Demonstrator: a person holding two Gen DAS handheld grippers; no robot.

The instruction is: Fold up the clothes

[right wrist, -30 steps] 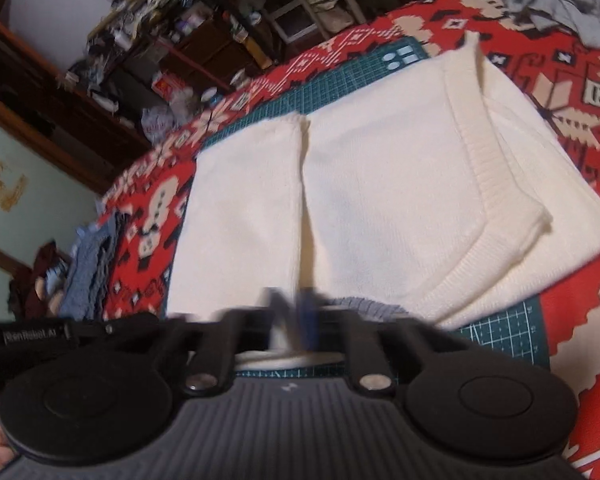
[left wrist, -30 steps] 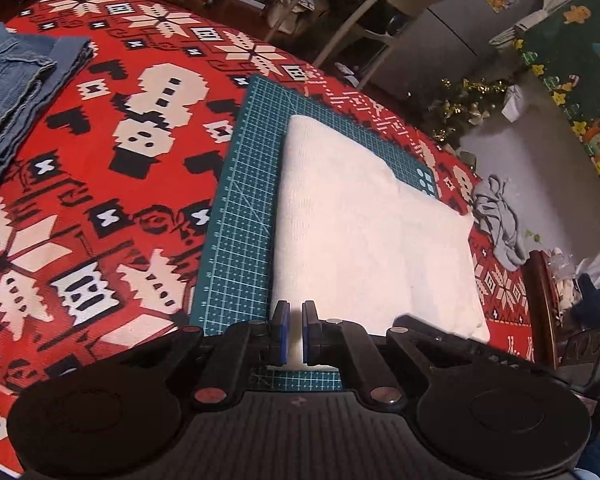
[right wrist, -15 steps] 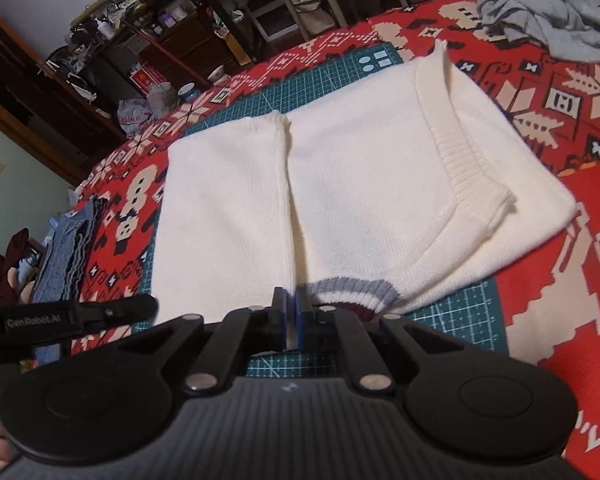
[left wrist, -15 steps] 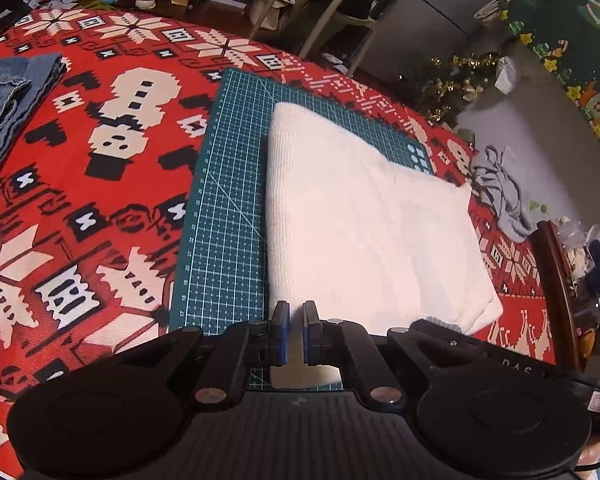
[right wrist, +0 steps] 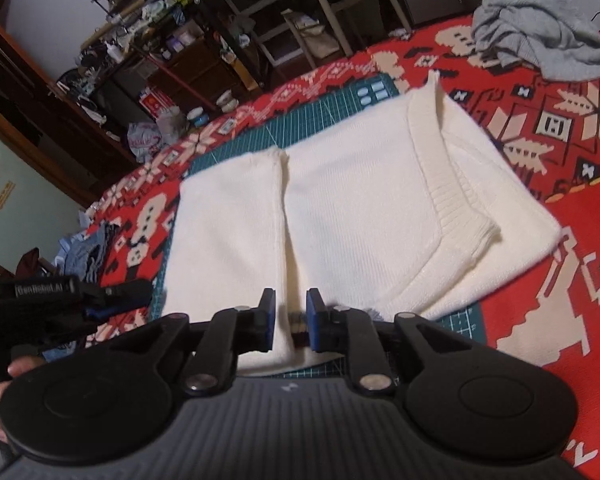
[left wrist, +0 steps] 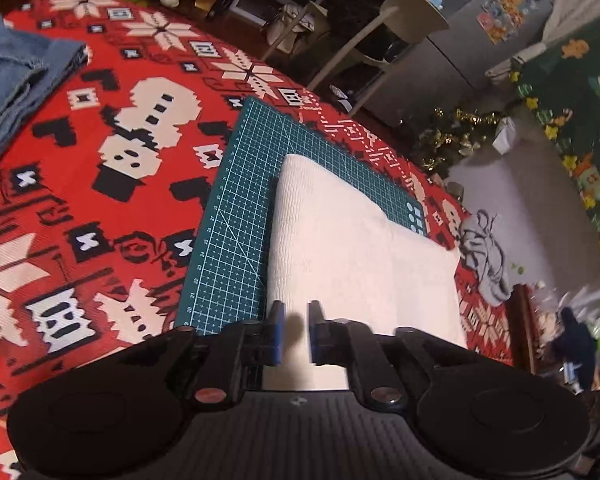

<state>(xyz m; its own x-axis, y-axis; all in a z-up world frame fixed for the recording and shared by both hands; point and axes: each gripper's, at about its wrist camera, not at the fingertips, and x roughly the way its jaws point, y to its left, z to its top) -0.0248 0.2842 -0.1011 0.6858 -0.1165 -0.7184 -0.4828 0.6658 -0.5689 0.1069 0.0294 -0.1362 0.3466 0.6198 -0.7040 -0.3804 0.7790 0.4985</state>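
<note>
Plainly, writing: the left tool [right wrist: 112, 296], seen at the left edge of the right wrist view, carries a small plate that seems to read "GenRobot.AI", blurred.
Mat markings: the green cutting mat [left wrist: 236, 216] shows a white grid and a column of small numbers along its left edge, among them 20 to 25.
Sweater: a cream knit sweater [right wrist: 356, 208] lies folded flat on the mat, its right part reaching past the mat onto the red patterned cloth [left wrist: 100, 184].
Long axis: in the right wrist view the folded sweater runs left to right, with a lengthwise seam between two panels leading away from the tool and a ribbed band [right wrist: 448, 192] crossing the right panel.
Near edge: a bit of grey and dark trim shows at the sweater's near edge, partly hidden by the right tool.
Left tool state [left wrist: 294, 330]: its jaws are opening, blue pads apart over the sweater's near edge, not pinching it.
Right tool state [right wrist: 290, 320]: its jaws are opening, pads apart with the sweater's near edge seen between them, not pressed.
Other clothes: folded denim [left wrist: 8, 76] lies far left on the cloth; a crumpled grey garment [right wrist: 536, 28] lies at the far right.
</note>
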